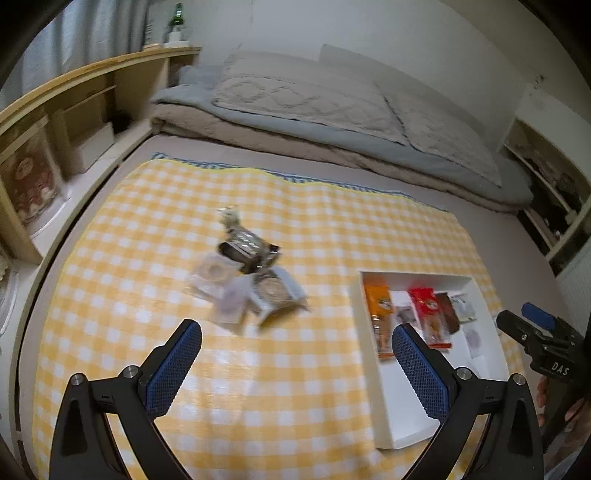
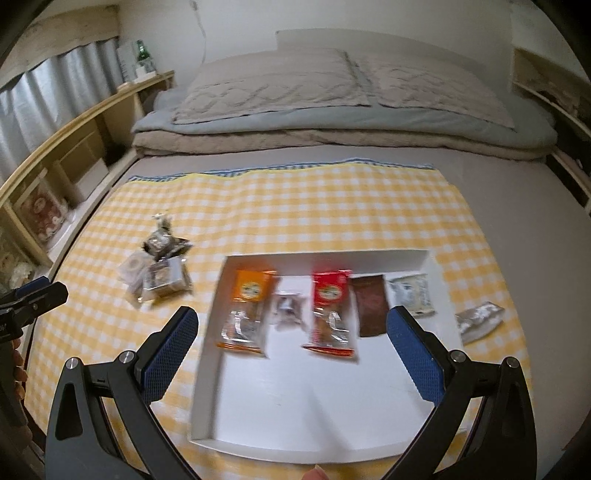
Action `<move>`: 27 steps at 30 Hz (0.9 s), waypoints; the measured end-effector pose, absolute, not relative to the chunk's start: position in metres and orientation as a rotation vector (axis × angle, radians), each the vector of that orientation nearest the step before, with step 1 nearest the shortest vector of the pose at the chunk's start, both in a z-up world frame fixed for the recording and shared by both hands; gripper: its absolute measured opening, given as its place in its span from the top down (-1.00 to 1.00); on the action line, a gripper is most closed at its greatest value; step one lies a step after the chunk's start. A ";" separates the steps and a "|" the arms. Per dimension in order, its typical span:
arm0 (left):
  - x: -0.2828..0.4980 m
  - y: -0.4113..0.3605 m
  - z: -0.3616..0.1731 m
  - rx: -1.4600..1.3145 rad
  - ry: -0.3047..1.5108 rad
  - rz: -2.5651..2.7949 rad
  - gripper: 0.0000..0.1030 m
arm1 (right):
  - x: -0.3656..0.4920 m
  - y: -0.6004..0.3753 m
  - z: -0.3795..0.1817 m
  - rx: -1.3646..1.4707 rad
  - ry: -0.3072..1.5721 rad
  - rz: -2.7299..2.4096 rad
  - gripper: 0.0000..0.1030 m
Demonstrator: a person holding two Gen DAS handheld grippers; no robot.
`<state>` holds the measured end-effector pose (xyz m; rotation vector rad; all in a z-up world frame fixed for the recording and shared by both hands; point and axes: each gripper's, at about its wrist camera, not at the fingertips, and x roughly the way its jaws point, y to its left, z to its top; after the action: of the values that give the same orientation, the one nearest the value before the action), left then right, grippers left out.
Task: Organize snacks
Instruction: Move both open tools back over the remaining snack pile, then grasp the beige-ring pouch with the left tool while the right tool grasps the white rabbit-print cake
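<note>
A white tray [image 2: 325, 258] lies on the yellow checked cloth [image 2: 295, 206]. In it lie an orange packet [image 2: 249, 310], a small clear packet [image 2: 288, 306], a red packet [image 2: 330, 312], a brown packet [image 2: 371, 304] and a pale packet [image 2: 412, 295]. A silver packet [image 2: 478, 319] lies on the cloth just right of the tray. A pile of loose snacks [image 1: 247, 273] sits left of the tray [image 1: 391, 406]. My left gripper [image 1: 295, 365] hovers open, short of the pile. My right gripper [image 2: 291, 354] hangs open above the tray's near half, holding nothing.
Folded bedding [image 1: 332, 122] and pillows lie across the far end of the bed. A wooden shelf unit [image 1: 74, 110] runs along the left side, with a green bottle [image 1: 178, 16] on top. More shelving [image 1: 554, 199] stands on the right. A fingertip [image 2: 316, 472] shows at the bottom edge.
</note>
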<state>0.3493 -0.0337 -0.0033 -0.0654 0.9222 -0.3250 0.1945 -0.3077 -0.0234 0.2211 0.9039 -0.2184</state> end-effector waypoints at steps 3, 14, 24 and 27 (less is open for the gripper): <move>0.351 -0.014 -0.004 -0.087 0.926 -0.296 -1.00 | 0.205 -0.289 -0.026 0.207 0.907 -0.193 -1.00; 0.373 0.014 -0.012 -0.098 0.920 -0.239 -1.00 | 0.239 -0.241 -0.030 0.205 0.885 -0.086 -1.00; 0.443 0.025 -0.052 -0.127 0.989 -0.261 -0.82 | 0.293 -0.222 -0.063 0.238 0.910 -0.001 -1.00; 0.477 0.021 -0.059 -0.078 0.997 -0.270 -0.77 | 0.310 -0.217 -0.076 0.238 0.933 0.020 -1.00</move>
<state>0.4772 0.0207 -0.0593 -0.0778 0.9975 -0.2702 0.3100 -0.2166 -0.0756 0.2383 0.9331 0.0203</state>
